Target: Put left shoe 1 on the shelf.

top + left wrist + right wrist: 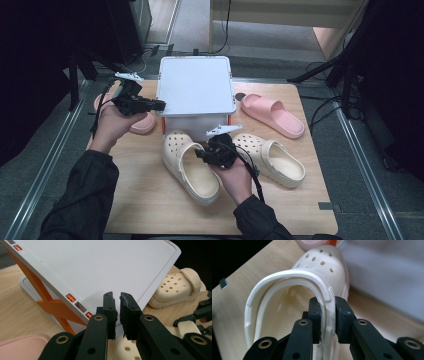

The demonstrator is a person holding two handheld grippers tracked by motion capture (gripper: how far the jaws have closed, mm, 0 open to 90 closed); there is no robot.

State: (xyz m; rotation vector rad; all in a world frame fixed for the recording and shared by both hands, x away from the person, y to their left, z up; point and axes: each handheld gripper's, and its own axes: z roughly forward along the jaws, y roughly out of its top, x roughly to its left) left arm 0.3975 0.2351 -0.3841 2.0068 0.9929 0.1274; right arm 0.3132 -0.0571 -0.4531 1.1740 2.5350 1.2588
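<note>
Grey floor (350, 165) — dark, perhaps curtained, sides

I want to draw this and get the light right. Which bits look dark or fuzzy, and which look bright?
High view: the room around the wooden table is nearly black, and the white box lid glows brightest. Left gripper view: the pink slipper at the bottom corner looks soft and fuzzy. Right gripper view: the cream clog held in the right claw is sharp, the white box behind is blurry.

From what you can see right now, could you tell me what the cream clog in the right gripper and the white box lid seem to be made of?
Cream clog: probably soft moulded foam, matte, thick rounded rim, punched holes. White box lid: likely rigid plastic, smooth with a faint sheen, moulded raised edge.
</note>
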